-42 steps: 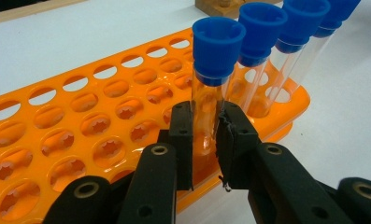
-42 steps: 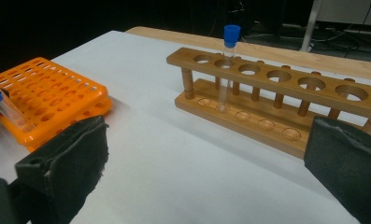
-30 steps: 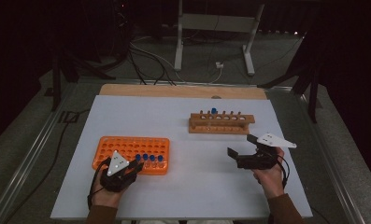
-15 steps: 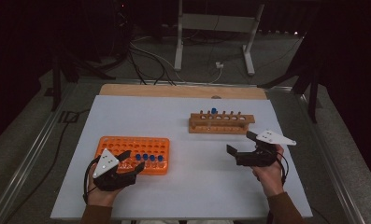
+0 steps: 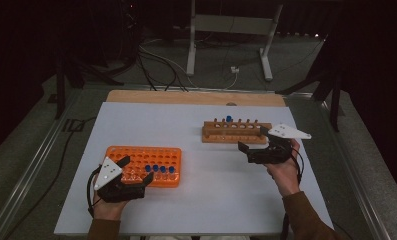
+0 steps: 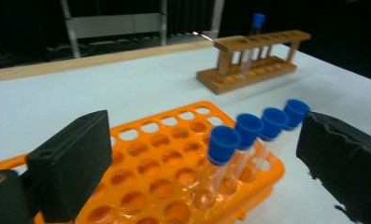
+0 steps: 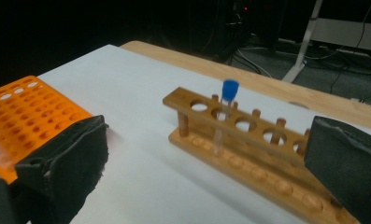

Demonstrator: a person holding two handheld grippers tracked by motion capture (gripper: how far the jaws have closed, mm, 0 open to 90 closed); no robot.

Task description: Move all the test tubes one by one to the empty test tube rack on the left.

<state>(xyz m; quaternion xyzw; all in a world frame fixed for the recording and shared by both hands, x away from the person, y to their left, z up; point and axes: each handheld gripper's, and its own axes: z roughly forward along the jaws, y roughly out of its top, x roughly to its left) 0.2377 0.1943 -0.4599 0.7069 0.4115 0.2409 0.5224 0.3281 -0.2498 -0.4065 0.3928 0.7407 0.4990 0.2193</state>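
Four blue-capped tubes [image 6: 248,140] partly hidden behind left gripper [image 5: 136,170] jaws.

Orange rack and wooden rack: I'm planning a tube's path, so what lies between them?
Nothing; in the high view, only bare white tabletop separates the orange rack from the wooden rack.

No readable text, labels, brands or numbers on racks, tubes or table.

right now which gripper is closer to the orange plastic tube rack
Left. The left gripper sits open at the near edge of the orange plastic tube rack, jaws around its blue-capped tubes. The right gripper is by the wooden rack.
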